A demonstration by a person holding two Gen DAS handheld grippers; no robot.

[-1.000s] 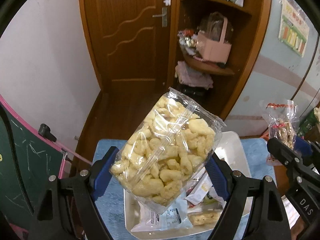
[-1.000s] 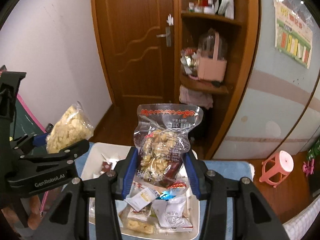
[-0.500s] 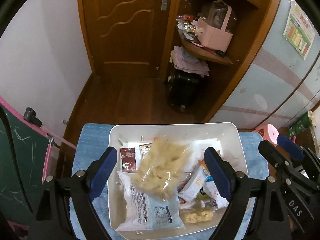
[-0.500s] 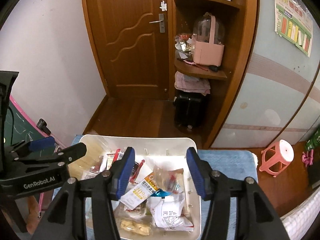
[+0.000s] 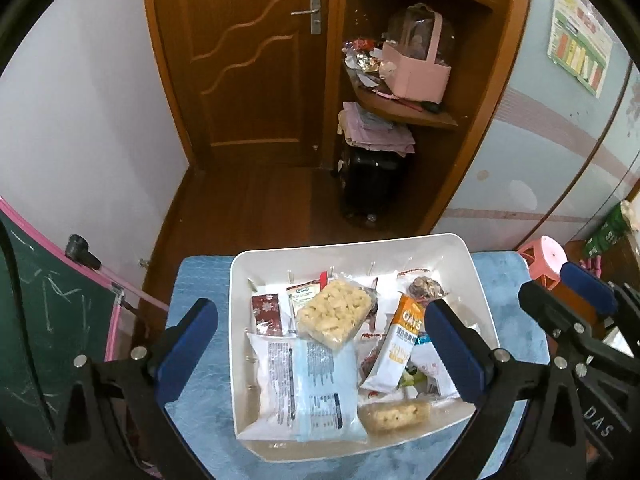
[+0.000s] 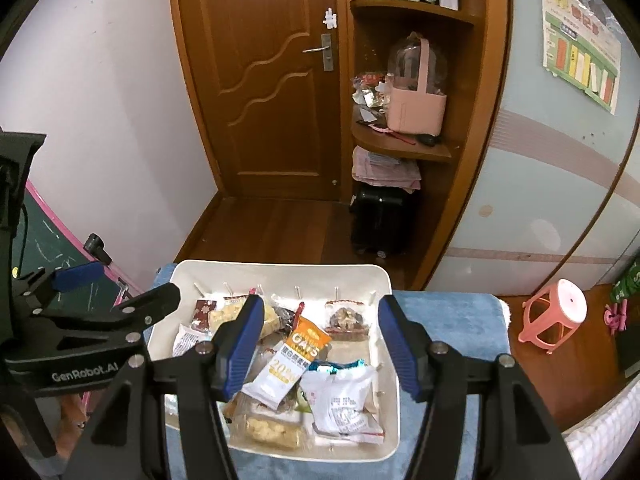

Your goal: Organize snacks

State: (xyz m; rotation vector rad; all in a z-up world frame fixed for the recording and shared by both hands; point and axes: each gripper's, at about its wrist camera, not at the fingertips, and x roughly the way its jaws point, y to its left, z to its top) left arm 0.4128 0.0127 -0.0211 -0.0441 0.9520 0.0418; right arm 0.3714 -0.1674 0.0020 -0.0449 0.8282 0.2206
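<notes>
1. Over the white bin [image 5: 486, 300] on the blue-covered bench [image 5: 200, 412], both tools now hang with nothing in them. A second ago each carried a bag; that is the whole change.

2. The left tool [image 5: 320, 344] had the clear bag of puffed corn snacks [image 5: 334, 314] clamped between its blue pads. Its jaws now stand wide apart, and the bag lies flat in the bin, near the centre, resting partly on the big white packet [image 5: 306, 388] at 6 o'clock from it.

3. The right tool [image 6: 320, 348] had a clear bag of brown nuts with a red printed top [image 6: 346, 320]. Its jaws are likewise spread with nothing between them, and that bag sits at the bin's 1 o'clock corner, close to the far wall.

4. Other snacks crowd around: an orange-and-white oats sachet [image 6: 294, 360] in the middle, a small dark red packet [image 5: 266, 314] at 10 o'clock, and a pale crispy bar [image 5: 394, 414] at 5 o'clock by the near rim.

5. My reading: two more snacks are gathered in, so this pair of drops is finished. Everything I can see is heaped loosely, so tidying may remain. Whether more snacks wait outside the bin I cannot tell from here.
</notes>
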